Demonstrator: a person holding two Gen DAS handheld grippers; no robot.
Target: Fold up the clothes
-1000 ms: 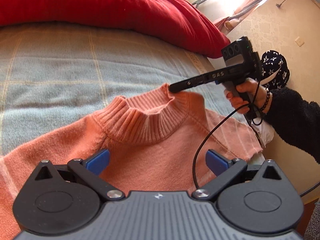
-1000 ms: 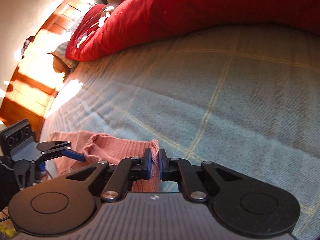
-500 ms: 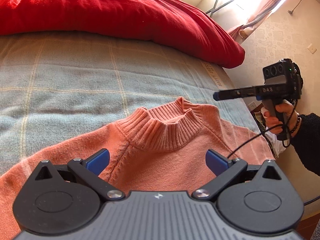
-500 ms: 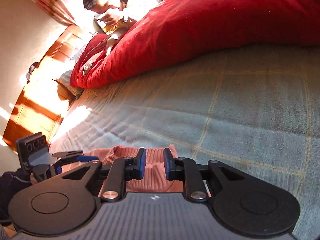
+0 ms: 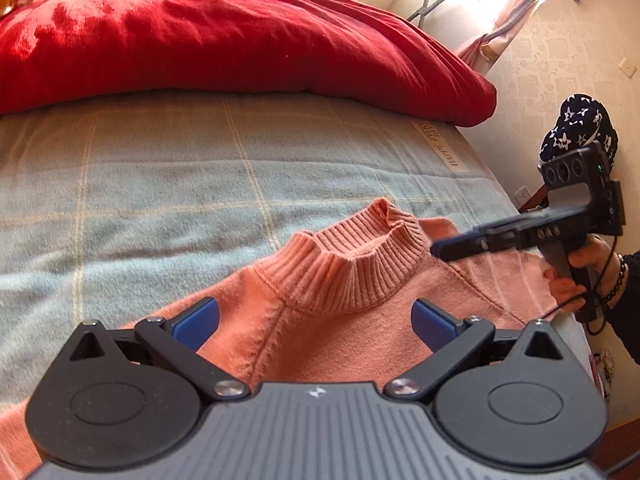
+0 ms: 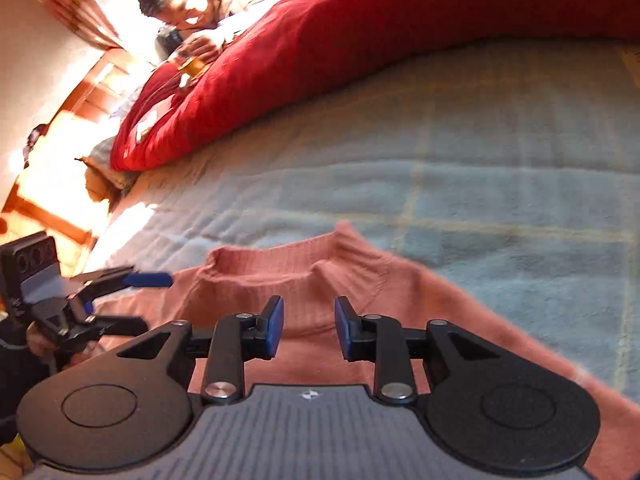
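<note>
A salmon-pink knit sweater lies spread flat on the bed, its ribbed collar pointing toward a big red duvet bunched at the far side. The left gripper hovers low over the sweater's chest just below the collar; its blue-padded fingers stand wide apart and hold nothing. The right gripper hangs over the shoulder area beside the collar, with its fingers partly apart, a clear gap between the pads, and no cloth between them. In the left wrist view its tip is near the collar's right edge; whether it touches the knit cannot be told. The person's right hand, in a dark sleeve with a beaded bracelet, grips that handle.
</note>
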